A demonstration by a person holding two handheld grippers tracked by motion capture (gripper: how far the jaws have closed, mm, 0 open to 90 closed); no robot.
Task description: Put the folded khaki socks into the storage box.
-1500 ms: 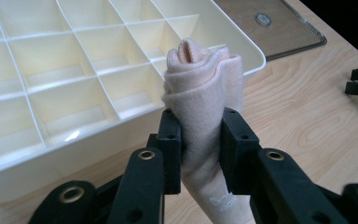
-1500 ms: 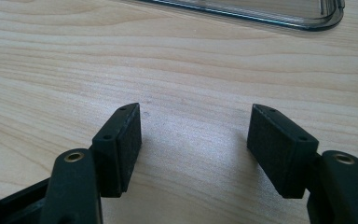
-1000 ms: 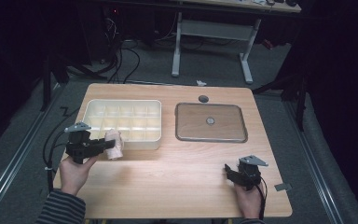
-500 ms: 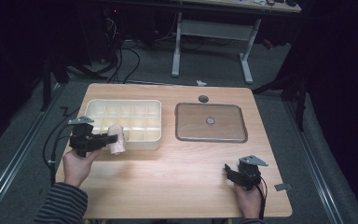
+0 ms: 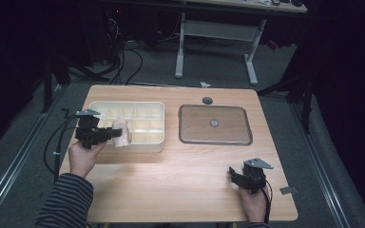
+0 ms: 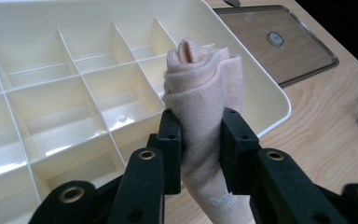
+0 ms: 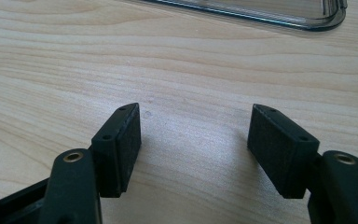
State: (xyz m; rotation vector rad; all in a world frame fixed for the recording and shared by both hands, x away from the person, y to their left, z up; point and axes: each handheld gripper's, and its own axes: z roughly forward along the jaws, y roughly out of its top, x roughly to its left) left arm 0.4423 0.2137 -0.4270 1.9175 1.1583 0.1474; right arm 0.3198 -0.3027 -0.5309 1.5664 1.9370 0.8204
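Nearest to me, my left gripper (image 6: 200, 140) is clamped on a rolled, pale pink cloth (image 6: 205, 88); both pads press into its middle and the roll stands upright between them. It hangs above the near right edge of the cream divided tray (image 5: 145, 145), whose compartments look empty. I judge this as the carrying step, with the cloth about to go into a cell. The next move calls for lining the roll up over one compartment, lowering it between the dividers, then letting go. My right gripper (image 7: 193, 149) rests low over the bare wooden table (image 5: 180, 185), jaws wide apart, holding nothing. Farther off lies the clear lid (image 5: 214, 124), flat beside the tray.
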